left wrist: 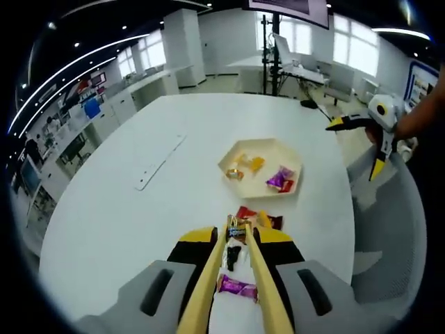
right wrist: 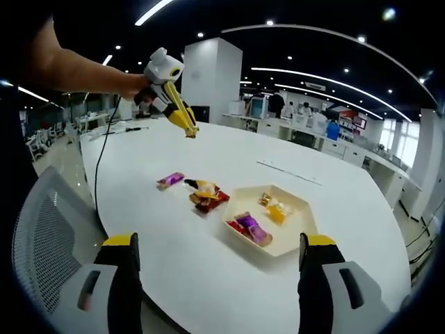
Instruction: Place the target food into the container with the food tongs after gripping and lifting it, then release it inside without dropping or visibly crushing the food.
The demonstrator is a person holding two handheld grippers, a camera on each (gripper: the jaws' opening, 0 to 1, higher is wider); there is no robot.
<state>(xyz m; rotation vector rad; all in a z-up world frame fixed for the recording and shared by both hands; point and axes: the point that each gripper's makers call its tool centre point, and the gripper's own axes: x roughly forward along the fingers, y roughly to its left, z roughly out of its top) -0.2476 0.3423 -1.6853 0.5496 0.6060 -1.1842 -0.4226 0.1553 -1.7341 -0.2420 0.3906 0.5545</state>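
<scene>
In the left gripper view the left gripper (left wrist: 240,233) holds long yellow food tongs (left wrist: 261,292) above the white worktop (left wrist: 125,209), their tips apparently pinching a small wrapped sweet (left wrist: 237,230), its lower part hidden. In the right gripper view the right gripper (right wrist: 215,268) hangs with jaws wide apart and empty before the cream hexagonal tray (right wrist: 303,223), which holds several wrapped candies (right wrist: 252,228); loose ones lie just beside it.

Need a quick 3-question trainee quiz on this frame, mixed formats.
1. True or false: the right hand-held gripper has its jaws wide apart and holds nothing.
2. What is the left hand-held gripper clamped on? A) a spoon B) the yellow food tongs C) a cup
3. Fill in: the lone purple candy lies ___ the hexagonal tray.
Key: 1 true; 2 B; 3 outside.
</scene>
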